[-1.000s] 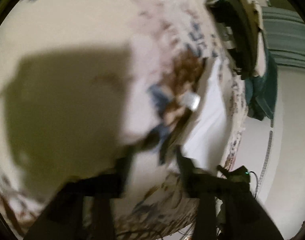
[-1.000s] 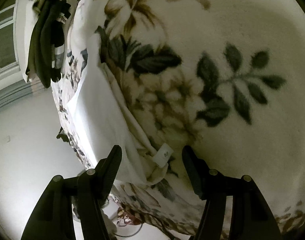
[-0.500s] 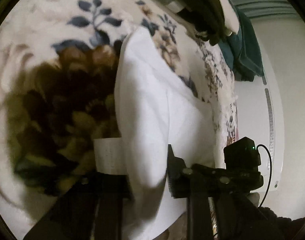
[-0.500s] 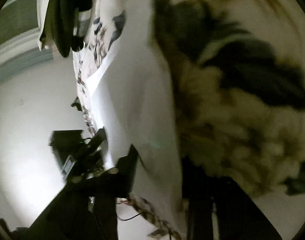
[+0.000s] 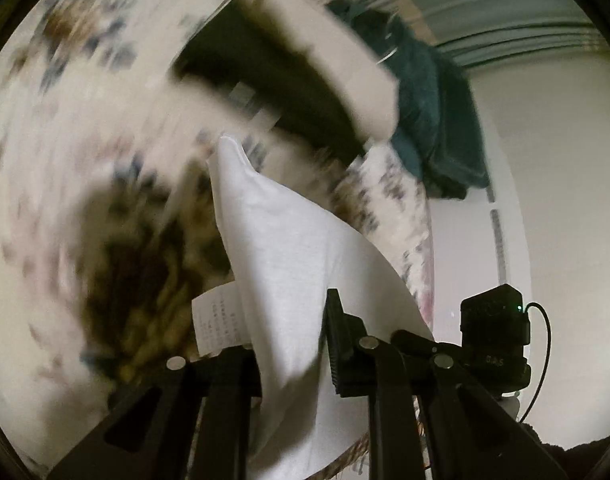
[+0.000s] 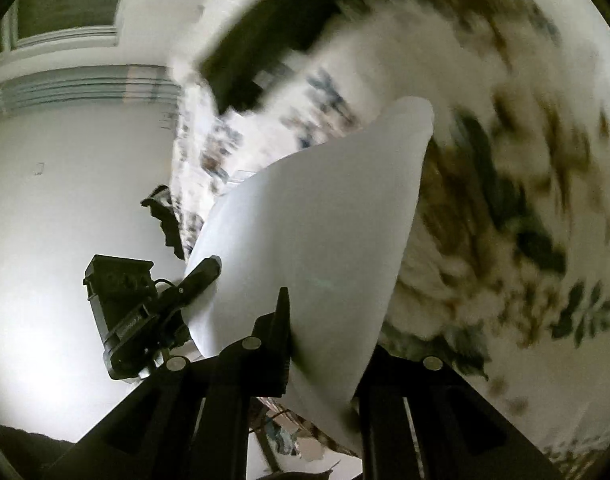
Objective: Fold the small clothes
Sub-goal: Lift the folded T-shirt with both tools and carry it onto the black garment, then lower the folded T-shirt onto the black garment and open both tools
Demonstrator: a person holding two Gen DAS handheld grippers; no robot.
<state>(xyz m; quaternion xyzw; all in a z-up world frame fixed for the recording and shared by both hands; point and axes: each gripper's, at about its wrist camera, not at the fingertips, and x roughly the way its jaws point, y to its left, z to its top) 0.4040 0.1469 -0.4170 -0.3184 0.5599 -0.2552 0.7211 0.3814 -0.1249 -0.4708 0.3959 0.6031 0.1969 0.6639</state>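
A small white garment (image 5: pixel 289 248) hangs lifted above the floral blanket (image 5: pixel 65 152), stretched between both grippers. In the left wrist view my left gripper (image 5: pixel 293 360) has one end of the cloth between its fingers, its jaws still closing, the pads pressing on the fabric. A white care label (image 5: pixel 221 320) sticks out beside the left finger. The right wrist view shows the same white garment (image 6: pixel 317 232) running into my right gripper (image 6: pixel 325 360), whose jaws are also closing on it. The background is blurred by motion.
A dark garment (image 5: pixel 289 92) and a teal cloth (image 5: pixel 437 120) lie at the blanket's far edge. The bed's edge (image 6: pixel 193 184) drops to a pale floor (image 6: pixel 65 220). The other gripper's black body (image 6: pixel 121 304) hangs close alongside.
Both grippers closed on the ends of the white garment and rose with it off the blanket. The cloth now hangs in the air between them.
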